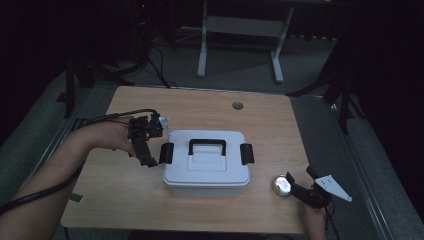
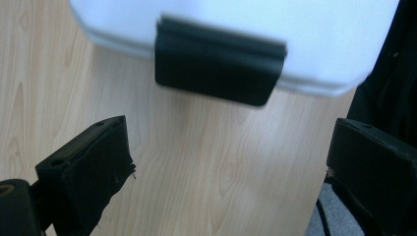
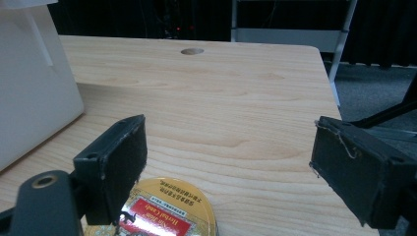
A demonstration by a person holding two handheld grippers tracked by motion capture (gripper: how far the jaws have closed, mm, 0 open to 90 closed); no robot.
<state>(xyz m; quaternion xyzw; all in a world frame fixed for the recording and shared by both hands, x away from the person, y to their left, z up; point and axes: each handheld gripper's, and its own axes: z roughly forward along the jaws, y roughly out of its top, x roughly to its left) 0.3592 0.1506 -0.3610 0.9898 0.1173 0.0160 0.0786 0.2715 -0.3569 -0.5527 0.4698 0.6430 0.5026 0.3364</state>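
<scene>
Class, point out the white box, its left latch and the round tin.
white box (image 1: 206, 172), high view, front of the lid
left latch (image 2: 216, 69), left gripper view, middle of the black clasp
round tin (image 3: 164, 214), right gripper view, printed lid

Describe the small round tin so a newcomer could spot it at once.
Start at the white lidded box mid-table. Off its front right corner, between the open jaws of the right gripper, lies the round tin. It alone is shiny gold, with a red label on its lid.
</scene>
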